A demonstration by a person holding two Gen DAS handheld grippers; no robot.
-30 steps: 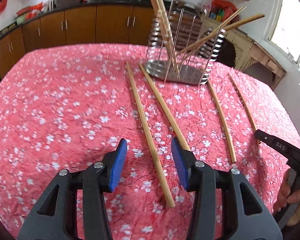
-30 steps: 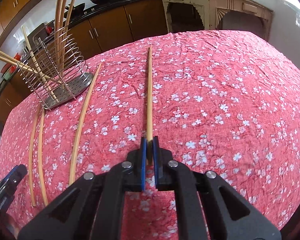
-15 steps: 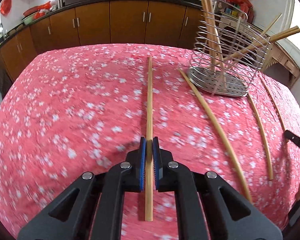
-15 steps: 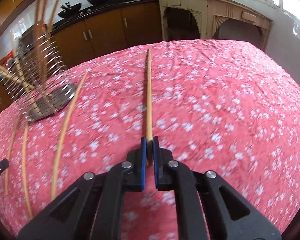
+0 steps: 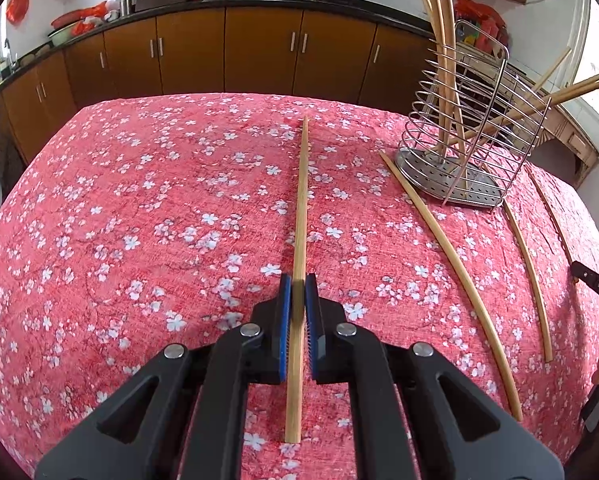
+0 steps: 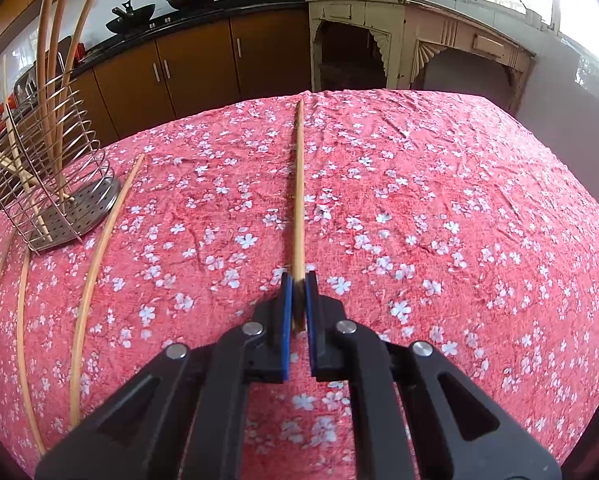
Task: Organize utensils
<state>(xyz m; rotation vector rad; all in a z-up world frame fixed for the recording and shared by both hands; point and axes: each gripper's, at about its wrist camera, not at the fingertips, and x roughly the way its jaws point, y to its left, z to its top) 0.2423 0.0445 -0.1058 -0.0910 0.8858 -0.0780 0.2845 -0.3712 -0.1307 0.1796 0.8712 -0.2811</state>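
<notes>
My left gripper (image 5: 298, 280) is shut on a long wooden chopstick (image 5: 302, 200) that points straight ahead above the red flowered tablecloth (image 5: 139, 220). My right gripper (image 6: 298, 278) is shut on another long chopstick (image 6: 298, 184), gripped near its end. A wire utensil rack (image 5: 463, 140) with several chopsticks standing in it sits at the far right in the left wrist view; it shows at the far left in the right wrist view (image 6: 47, 184). Three loose chopsticks lie on the cloth by it, the nearest (image 5: 455, 280) (image 6: 99, 248) beside its base.
Brown kitchen cabinets (image 5: 219, 52) under a dark counter run behind the table. A cream wooden side table (image 6: 399, 40) stands at the back right. The other hand-held gripper's tip (image 5: 595, 284) shows at the right edge of the left wrist view.
My left gripper was open over two chopsticks a second ago; it has closed on one and lifted and turned with it. My right gripper still holds its chopstick and has swung a little.
</notes>
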